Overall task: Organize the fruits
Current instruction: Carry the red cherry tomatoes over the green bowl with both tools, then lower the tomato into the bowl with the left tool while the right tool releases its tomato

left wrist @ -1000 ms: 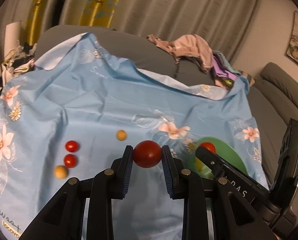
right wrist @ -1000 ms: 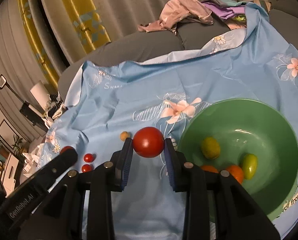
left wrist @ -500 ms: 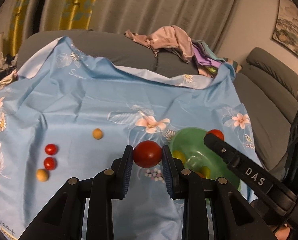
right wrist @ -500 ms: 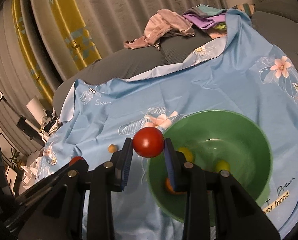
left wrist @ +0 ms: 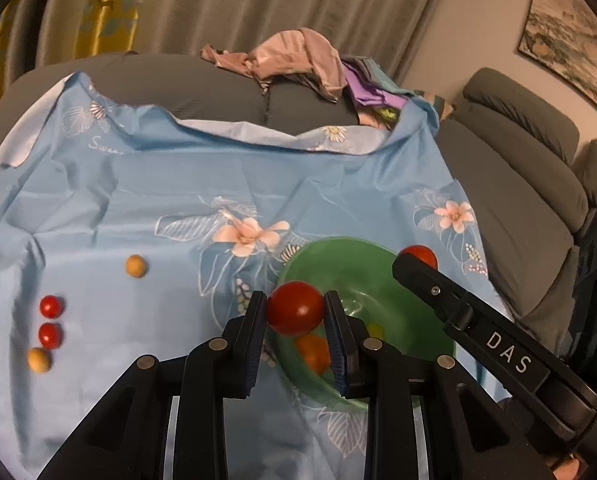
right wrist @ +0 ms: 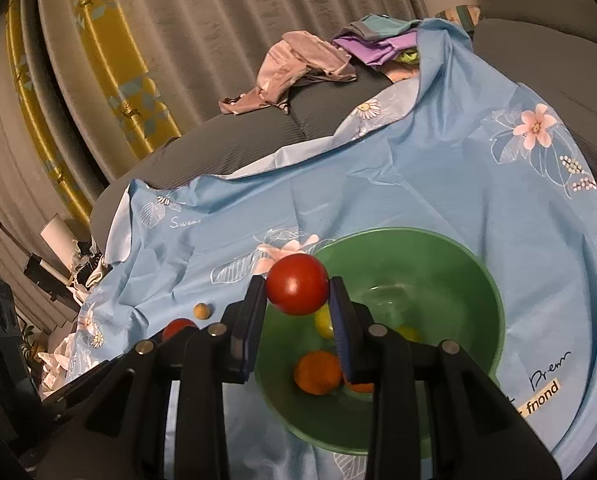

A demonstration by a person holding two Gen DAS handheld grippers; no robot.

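My left gripper (left wrist: 295, 314) is shut on a red tomato (left wrist: 294, 304), which hangs over the near left rim of the green bowl (left wrist: 362, 248). My right gripper (right wrist: 297, 296) is shut on a second red tomato (right wrist: 297, 288) above the bowl's (right wrist: 438, 240) left side. In the left wrist view this second tomato (left wrist: 418, 254) shows at the tip of a right gripper finger (left wrist: 438, 288), over the bowl's far right rim. An orange fruit (right wrist: 317, 372) and yellow ones (right wrist: 324, 322) lie in the bowl.
The bowl sits on a blue flowered cloth (left wrist: 178, 184) spread over a grey sofa. Two cherry tomatoes (left wrist: 51, 306) and two tan balls (left wrist: 135, 266) lie on the cloth at the left. A pile of clothes (left wrist: 298, 60) is at the back, and sofa cushions (left wrist: 518, 184) stand right.
Both grippers have carried their tomatoes to the right, from over the cloth to over the green bowl. Neither grip has changed.
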